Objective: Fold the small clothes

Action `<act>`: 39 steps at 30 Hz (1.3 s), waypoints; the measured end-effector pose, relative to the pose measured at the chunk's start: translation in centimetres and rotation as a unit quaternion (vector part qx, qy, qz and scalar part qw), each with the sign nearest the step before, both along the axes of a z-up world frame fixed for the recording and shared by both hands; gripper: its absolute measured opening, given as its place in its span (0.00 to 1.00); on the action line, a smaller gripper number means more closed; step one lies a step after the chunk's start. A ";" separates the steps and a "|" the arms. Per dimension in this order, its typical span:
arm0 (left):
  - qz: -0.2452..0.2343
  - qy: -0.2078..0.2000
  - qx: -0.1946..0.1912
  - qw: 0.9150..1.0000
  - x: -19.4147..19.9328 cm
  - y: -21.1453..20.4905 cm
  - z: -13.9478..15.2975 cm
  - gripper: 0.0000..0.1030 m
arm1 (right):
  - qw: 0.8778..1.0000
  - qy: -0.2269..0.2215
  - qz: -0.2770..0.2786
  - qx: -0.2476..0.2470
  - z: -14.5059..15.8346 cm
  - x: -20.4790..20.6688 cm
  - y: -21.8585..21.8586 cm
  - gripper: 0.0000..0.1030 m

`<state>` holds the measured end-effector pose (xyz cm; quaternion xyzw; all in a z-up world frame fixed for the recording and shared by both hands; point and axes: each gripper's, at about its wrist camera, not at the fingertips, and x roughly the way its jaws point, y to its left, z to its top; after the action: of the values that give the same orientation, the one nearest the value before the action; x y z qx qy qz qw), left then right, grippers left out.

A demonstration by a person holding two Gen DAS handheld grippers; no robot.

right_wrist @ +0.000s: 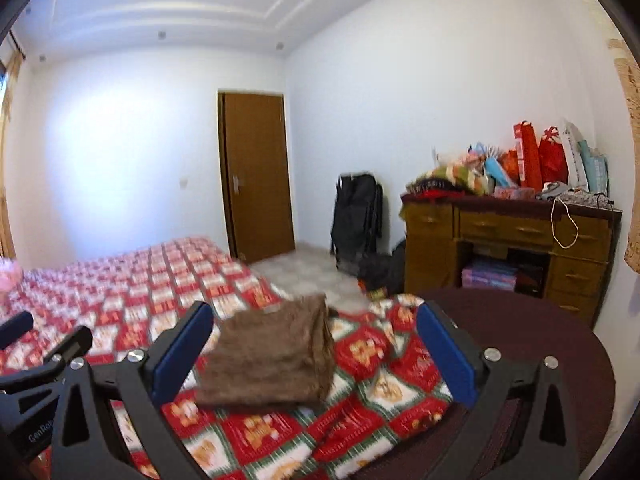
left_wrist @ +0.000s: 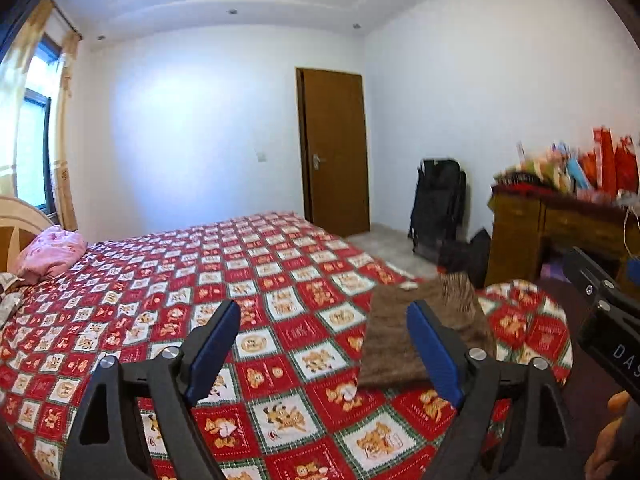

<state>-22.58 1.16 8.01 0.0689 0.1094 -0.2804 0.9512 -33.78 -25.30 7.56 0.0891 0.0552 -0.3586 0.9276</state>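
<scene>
A brown folded garment (left_wrist: 404, 332) (right_wrist: 272, 354) lies flat on the red patterned bedspread (left_wrist: 240, 280) (right_wrist: 140, 280) near the bed's corner. My left gripper (left_wrist: 324, 344) hovers above the bed with its blue-padded fingers wide apart and nothing between them; the garment sits just beyond its right finger. My right gripper (right_wrist: 316, 348) is also open and holds nothing, with the garment lying below and beyond its jaws. The right gripper's black body (left_wrist: 608, 320) shows at the right edge of the left wrist view, and the left gripper's body (right_wrist: 36, 360) at the left edge of the right wrist view.
A pink bundle of cloth (left_wrist: 50, 254) rests near the headboard. A wooden dresser (right_wrist: 508, 248) piled with bags stands at the right wall, with a black folded stroller (right_wrist: 358, 220) and a brown door (right_wrist: 256, 176) beyond. A dark round surface (right_wrist: 540, 340) lies by the bed corner.
</scene>
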 end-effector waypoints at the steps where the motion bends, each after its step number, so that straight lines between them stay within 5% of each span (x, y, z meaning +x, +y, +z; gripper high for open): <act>1: 0.002 -0.003 -0.004 1.000 -0.1 0.2 0.2 0.86 | 1.000 -0.006 0.003 -0.004 0.2 0.0 0.2 1.00; 39: 0.014 0.005 0.027 1.000 0.1 -0.7 -0.9 0.87 | 1.000 0.009 -0.004 0.004 -1.2 -0.2 -0.1 1.00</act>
<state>-22.51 0.44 7.11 0.0918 0.1228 -0.2639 0.9523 -33.99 -25.37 6.33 0.0895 0.0648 -0.3629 0.9252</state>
